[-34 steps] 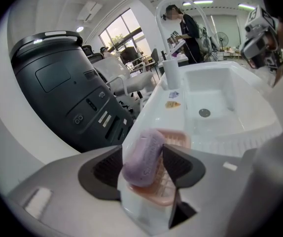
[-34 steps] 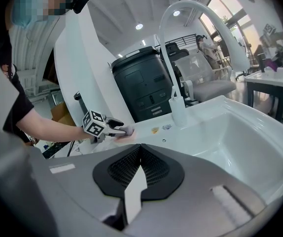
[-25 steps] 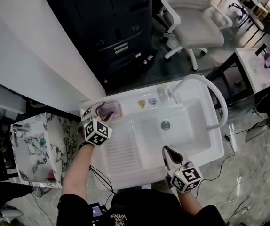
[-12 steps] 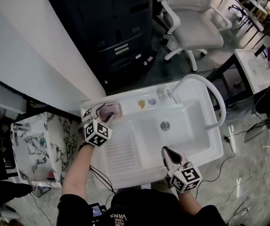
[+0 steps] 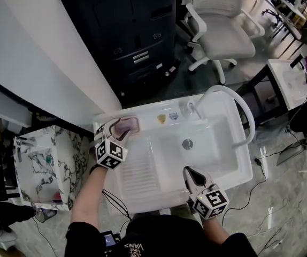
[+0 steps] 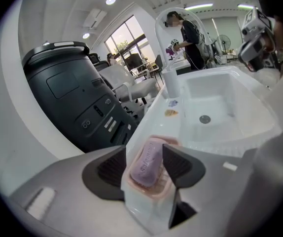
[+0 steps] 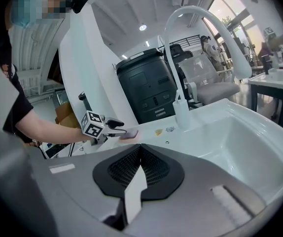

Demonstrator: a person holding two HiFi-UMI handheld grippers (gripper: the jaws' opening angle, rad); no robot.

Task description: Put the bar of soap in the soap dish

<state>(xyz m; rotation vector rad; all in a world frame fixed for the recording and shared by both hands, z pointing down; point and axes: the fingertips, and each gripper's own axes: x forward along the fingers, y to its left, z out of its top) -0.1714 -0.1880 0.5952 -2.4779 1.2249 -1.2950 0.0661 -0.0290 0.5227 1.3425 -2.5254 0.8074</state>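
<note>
A purple bar of soap (image 6: 148, 163) lies in a pink soap dish (image 6: 154, 191) on the back left corner of the white sink (image 5: 223, 162). My left gripper (image 6: 145, 157) is open, one jaw on each side of the dish, and neither pad touches the soap. From the head view the left gripper (image 5: 113, 129) sits just left of the soap dish (image 5: 136, 123). My right gripper (image 5: 191, 173) hovers over the sink's front rim. Its jaws meet with nothing between them, as the right gripper view shows (image 7: 140, 162).
A tall curved white faucet (image 5: 242, 108) arches over the basin with its drain (image 5: 187, 143). A small bottle (image 7: 182, 113) stands on the back ledge. Behind the sink is a black cabinet (image 5: 132, 31), with an office chair (image 5: 223, 31) beyond. A marble side table (image 5: 41, 165) stands at left.
The left gripper has drawn back a little toward the person, still around the dish. The right gripper has stayed where it was.
</note>
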